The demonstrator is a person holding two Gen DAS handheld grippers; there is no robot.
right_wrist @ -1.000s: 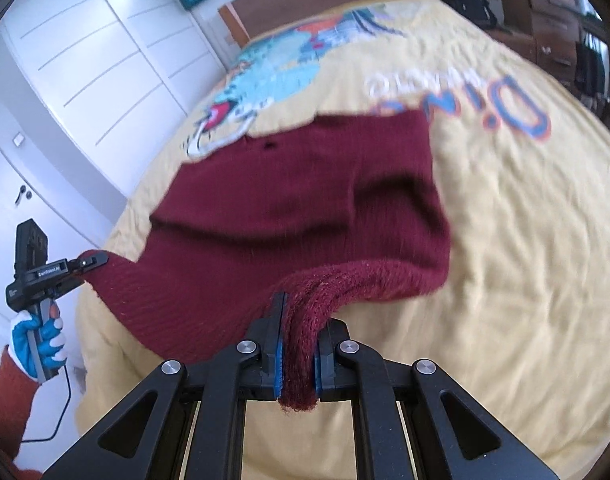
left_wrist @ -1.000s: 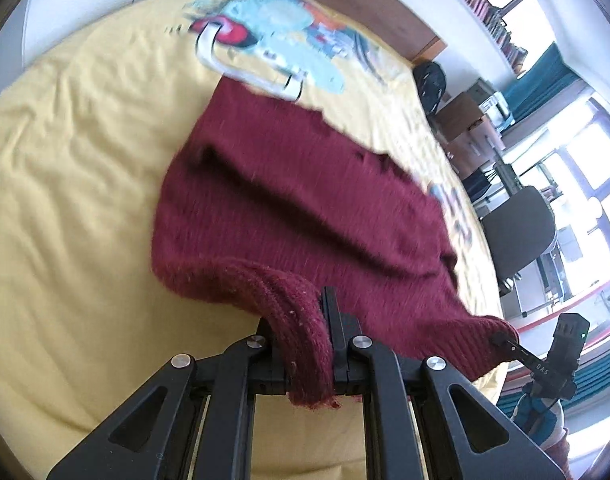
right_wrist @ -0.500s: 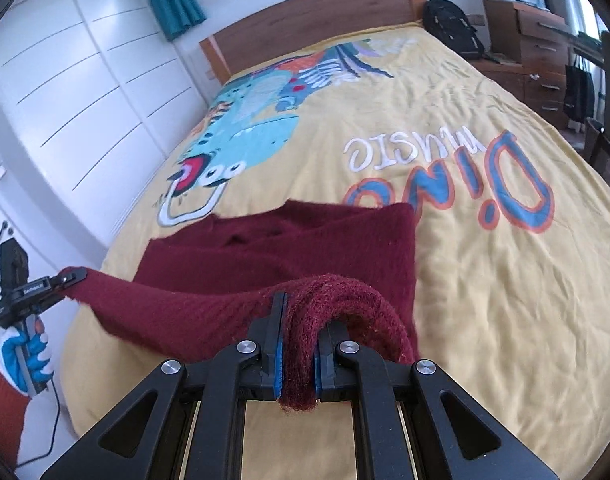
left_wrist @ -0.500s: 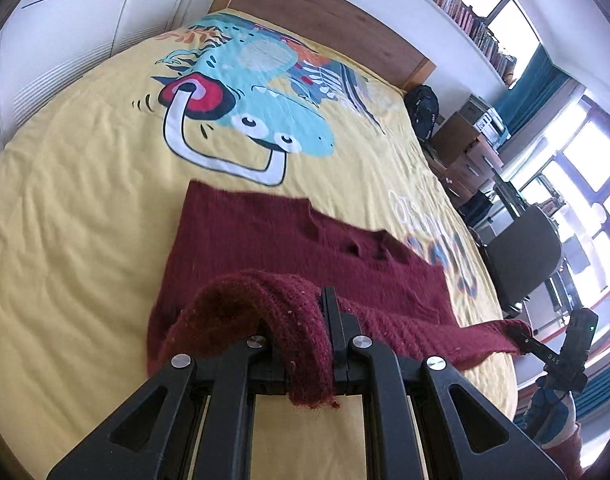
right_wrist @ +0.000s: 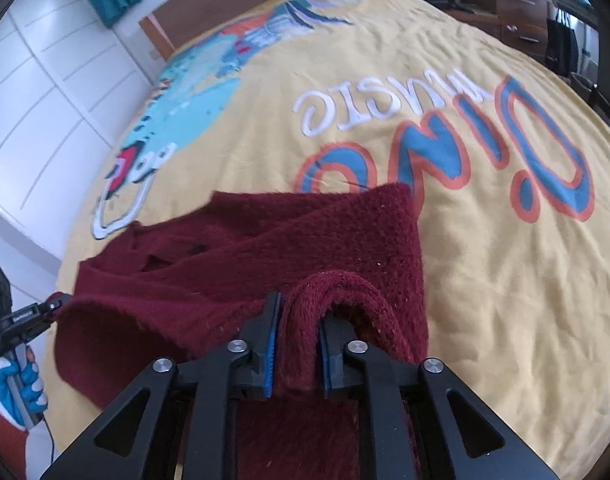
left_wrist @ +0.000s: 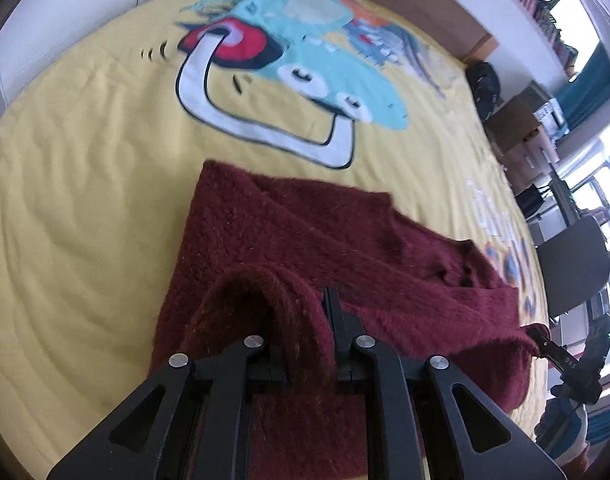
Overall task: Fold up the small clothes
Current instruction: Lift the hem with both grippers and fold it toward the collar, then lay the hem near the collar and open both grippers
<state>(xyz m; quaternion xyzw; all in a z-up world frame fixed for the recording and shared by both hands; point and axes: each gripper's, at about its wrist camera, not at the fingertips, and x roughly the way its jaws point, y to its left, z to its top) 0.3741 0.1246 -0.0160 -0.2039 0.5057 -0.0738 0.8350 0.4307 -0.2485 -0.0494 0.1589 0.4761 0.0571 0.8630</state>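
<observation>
A dark red knitted sweater (left_wrist: pixel 305 232) lies on the yellow bedspread (left_wrist: pixel 73 200). My left gripper (left_wrist: pixel 305 320) is shut on one corner of its near hem, which bulges up between the jaws. My right gripper (right_wrist: pixel 299 320) is shut on the other hem corner of the sweater (right_wrist: pixel 305 240). The hem is lifted and carried over the body of the sweater toward its far edge. Each gripper shows in the other's view: the right one at the far right (left_wrist: pixel 545 346), the left one at the far left (right_wrist: pixel 53 306).
The bedspread (right_wrist: pixel 485 260) bears a blue dinosaur print (left_wrist: pixel 305 64) and the letters "DINO MUSIC" (right_wrist: pixel 445 136). A wooden headboard (right_wrist: pixel 265 4) stands at the far end. White wardrobes (right_wrist: pixel 45 80) are on the left, a dark chair (left_wrist: pixel 573 264) and drawers on the right.
Both grippers have moved forward and down with the hem, folding the near half of the sweater over the far half. The sweater now looks shorter and nearer the dinosaur print.
</observation>
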